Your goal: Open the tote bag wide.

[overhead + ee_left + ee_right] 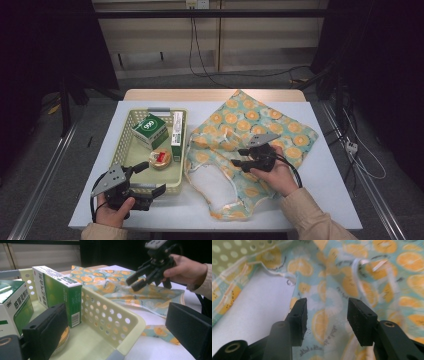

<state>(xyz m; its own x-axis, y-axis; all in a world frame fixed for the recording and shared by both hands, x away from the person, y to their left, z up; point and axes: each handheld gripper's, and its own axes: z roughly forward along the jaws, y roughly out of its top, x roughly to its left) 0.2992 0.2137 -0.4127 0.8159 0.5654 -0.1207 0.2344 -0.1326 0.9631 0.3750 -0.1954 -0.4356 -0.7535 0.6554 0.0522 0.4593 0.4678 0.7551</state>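
Note:
A cloth bag (260,125) printed with orange slices lies flat on the white table, its handles toward the near edge. My right gripper (238,157) hovers over the bag's left part, open, with nothing between the jaws; in the right gripper view the gripper (327,315) points at the fabric (367,272). My left gripper (152,178) is open at the near right corner of a pale yellow perforated basket (120,135). In the left gripper view one jaw is inside the basket wall (107,315) and the other outside it.
The basket holds a green-and-white "999" box (149,130), a tall white-and-green box (177,131) against its right wall, and a small round tin (160,158). Bare white tabletop (330,170) lies right of the bag. Dark floor and cables surround the table.

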